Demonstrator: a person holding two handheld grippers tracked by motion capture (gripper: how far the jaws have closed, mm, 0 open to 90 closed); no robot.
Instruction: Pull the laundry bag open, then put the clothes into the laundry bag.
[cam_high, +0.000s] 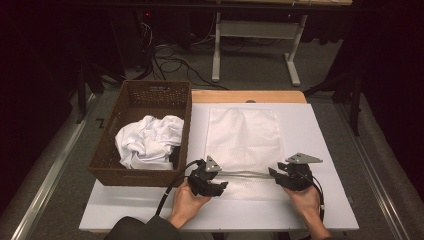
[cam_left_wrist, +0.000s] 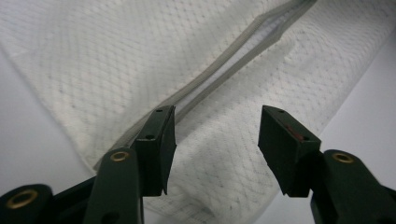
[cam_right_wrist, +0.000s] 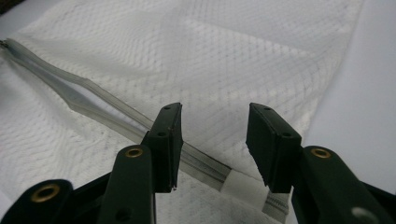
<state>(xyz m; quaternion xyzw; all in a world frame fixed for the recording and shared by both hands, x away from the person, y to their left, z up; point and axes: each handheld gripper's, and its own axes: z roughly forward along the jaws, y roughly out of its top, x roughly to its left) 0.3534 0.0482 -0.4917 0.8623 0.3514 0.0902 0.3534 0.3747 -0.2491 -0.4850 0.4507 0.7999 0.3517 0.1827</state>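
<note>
While flat, mesh bag (cam_high: 243, 140) between grippers (cam_high: 207, 179)

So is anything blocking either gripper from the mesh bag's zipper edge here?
Nothing visible does. The mesh bag lies flat on the white board, and both the left gripper and the right gripper stand open right over its zipper band. The basket of white cloth sits off to the left.

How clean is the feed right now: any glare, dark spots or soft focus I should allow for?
High view: the board is lit evenly, the surroundings fall nearly black, and the mesh bag looks washed out. Left gripper view: the bag's weave is sharp, the jaws dark and soft at the bottom. Right gripper view: the zipper reads clearly, with no glare.
</note>
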